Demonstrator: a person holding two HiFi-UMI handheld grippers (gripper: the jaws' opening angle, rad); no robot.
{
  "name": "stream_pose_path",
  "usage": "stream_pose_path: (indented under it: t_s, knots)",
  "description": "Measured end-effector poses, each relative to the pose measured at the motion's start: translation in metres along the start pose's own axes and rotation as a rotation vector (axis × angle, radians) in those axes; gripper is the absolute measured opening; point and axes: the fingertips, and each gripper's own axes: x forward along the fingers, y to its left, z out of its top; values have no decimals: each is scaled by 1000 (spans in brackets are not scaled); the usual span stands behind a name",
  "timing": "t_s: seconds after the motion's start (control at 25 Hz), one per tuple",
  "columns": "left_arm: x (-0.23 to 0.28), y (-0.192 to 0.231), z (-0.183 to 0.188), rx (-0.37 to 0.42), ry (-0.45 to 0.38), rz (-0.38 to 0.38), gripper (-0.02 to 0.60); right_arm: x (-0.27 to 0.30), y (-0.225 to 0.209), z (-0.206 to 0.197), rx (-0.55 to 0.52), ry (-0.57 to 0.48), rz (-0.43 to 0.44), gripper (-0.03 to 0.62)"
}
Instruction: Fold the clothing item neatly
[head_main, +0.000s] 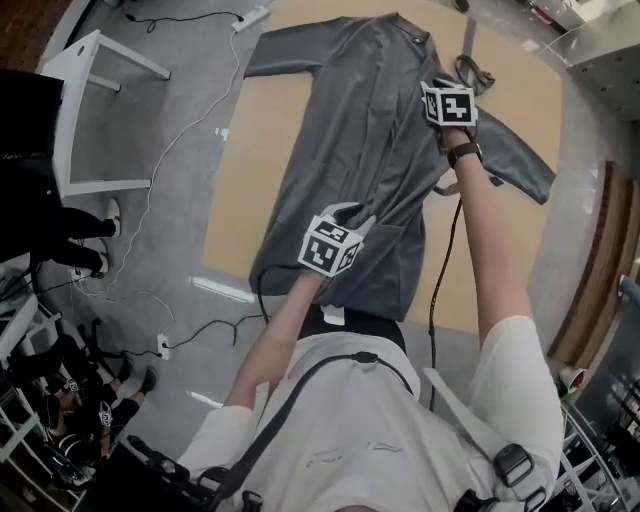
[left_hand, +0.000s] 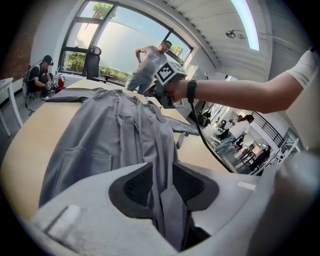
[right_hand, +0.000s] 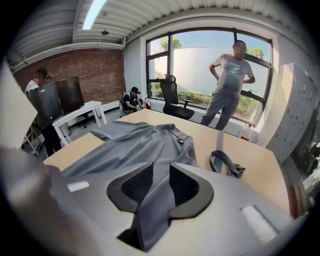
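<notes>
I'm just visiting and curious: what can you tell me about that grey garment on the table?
The grey garment is a soft, woven-looking long-sleeved top with a collar, spread on the tan table, sleeves out sideways. Fabric along one side is gathered up, pinched by the left gripper and right gripper.
</notes>
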Motion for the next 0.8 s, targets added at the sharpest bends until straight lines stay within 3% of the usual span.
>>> stream_pose_path:
  t_s: [0.28, 0.48, 0.56, 0.64, 0.8]
  knots:
    - [43, 17, 19, -108, 7, -15, 130, 109, -40, -7, 42, 81, -10, 126]
    - [50, 36, 31, -125, -3, 13, 130, 139, -44, -14, 3, 114, -48, 90]
    - [51, 45, 36, -140, -16, 25, 130, 136, -43, -8, -5, 90, -46, 26]
    - [50, 48, 39, -153, -27, 29, 130, 127, -40, 6, 60, 10, 29, 25]
    - [45, 48, 46, -162, -54, 30, 130, 93, -40, 54, 299, -206, 294, 23]
